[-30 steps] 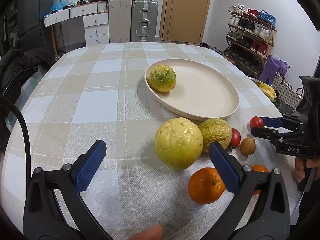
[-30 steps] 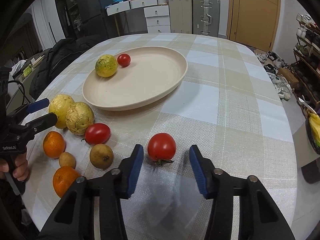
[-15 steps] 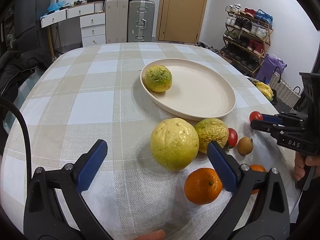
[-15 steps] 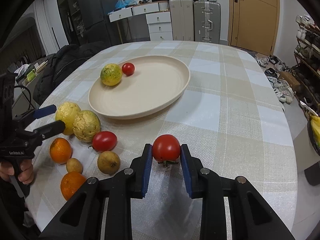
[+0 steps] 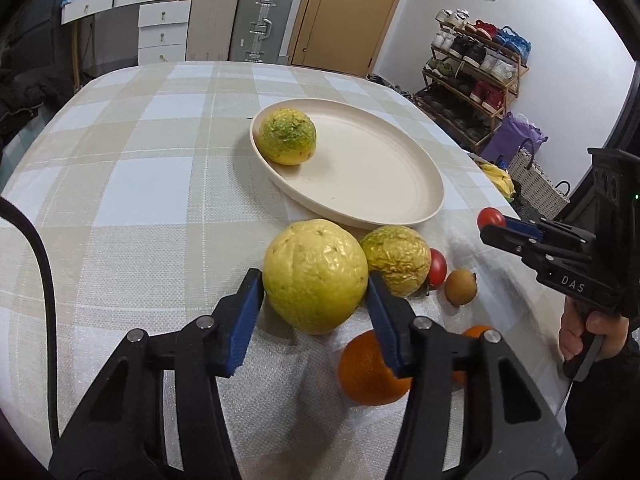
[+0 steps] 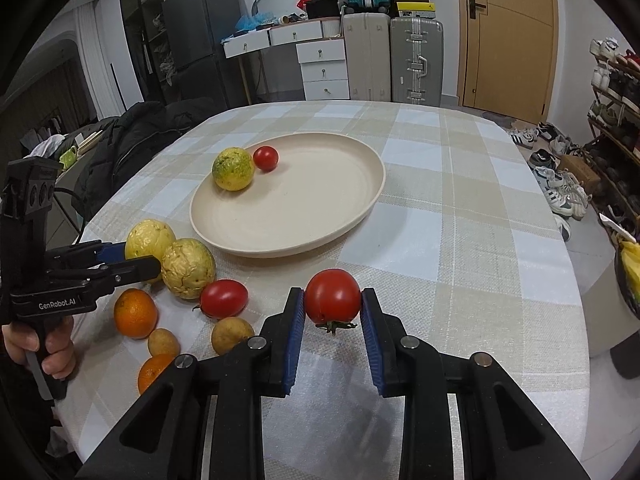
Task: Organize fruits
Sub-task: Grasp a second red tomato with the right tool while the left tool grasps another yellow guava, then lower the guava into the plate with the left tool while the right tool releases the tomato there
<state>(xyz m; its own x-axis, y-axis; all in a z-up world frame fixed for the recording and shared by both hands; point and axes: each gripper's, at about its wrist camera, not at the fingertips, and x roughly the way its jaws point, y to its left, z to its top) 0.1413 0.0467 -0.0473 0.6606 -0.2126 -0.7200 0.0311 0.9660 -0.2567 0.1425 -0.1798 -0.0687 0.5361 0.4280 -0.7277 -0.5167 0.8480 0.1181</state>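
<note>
My left gripper (image 5: 314,282) has its jaws closing around a large yellow fruit (image 5: 316,268) on the table, and both blue pads touch its sides. The right gripper (image 6: 333,300) is shut on a round red tomato (image 6: 332,296) near the table's front. A cream plate (image 6: 312,200) in the middle carries a green-yellow fruit (image 6: 233,169) and a small tomato (image 6: 265,158). Beside the held yellow fruit lie a wrinkled yellow fruit (image 6: 188,263), an oval tomato (image 6: 223,298), oranges (image 6: 135,312) and small brown fruits (image 6: 232,335).
A checked cloth covers the rounded table (image 6: 460,208). A dark coat (image 6: 132,140) lies off its left edge. Suitcases (image 6: 416,60), white drawers (image 6: 322,68) and a door stand at the back. A shoe rack (image 5: 476,64) is at the right. A black cable (image 5: 44,264) curves beside my left gripper.
The left jaws came in from wide open until the pads met the large yellow fruit. The right jaws closed on the red tomato and stay on it.
</note>
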